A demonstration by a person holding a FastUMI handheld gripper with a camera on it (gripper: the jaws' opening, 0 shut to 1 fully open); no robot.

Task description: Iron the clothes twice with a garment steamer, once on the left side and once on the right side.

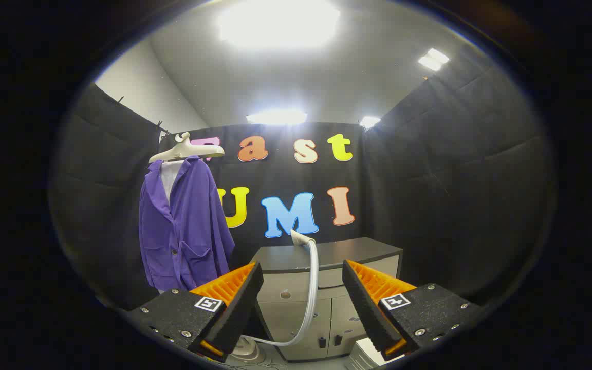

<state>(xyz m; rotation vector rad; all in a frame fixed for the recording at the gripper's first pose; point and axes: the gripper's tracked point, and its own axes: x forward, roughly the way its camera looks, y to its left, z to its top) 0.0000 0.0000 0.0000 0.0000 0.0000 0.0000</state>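
A purple jacket (pixel 183 226) hangs on a cream hanger (pixel 185 150) in front of the booth's black wall, ahead and to the left of my fingers. The garment steamer's head (pixel 301 238) rests on the dark top of a cabinet (pixel 327 254), straight beyond the fingers. Its grey hose (pixel 310 298) curves down between the fingers to a base unit (pixel 247 352) low by the left finger. My gripper (pixel 302 281) stands open, its orange-ribbed black fingers (pixel 237 303) wide apart, with nothing pressed between them.
The cabinet has pale doors (pixel 301 318) with small dark latches below its dark top. A white box-like object (pixel 365 354) sits low beside the right finger. Black cloth walls close in on the left, back and right.
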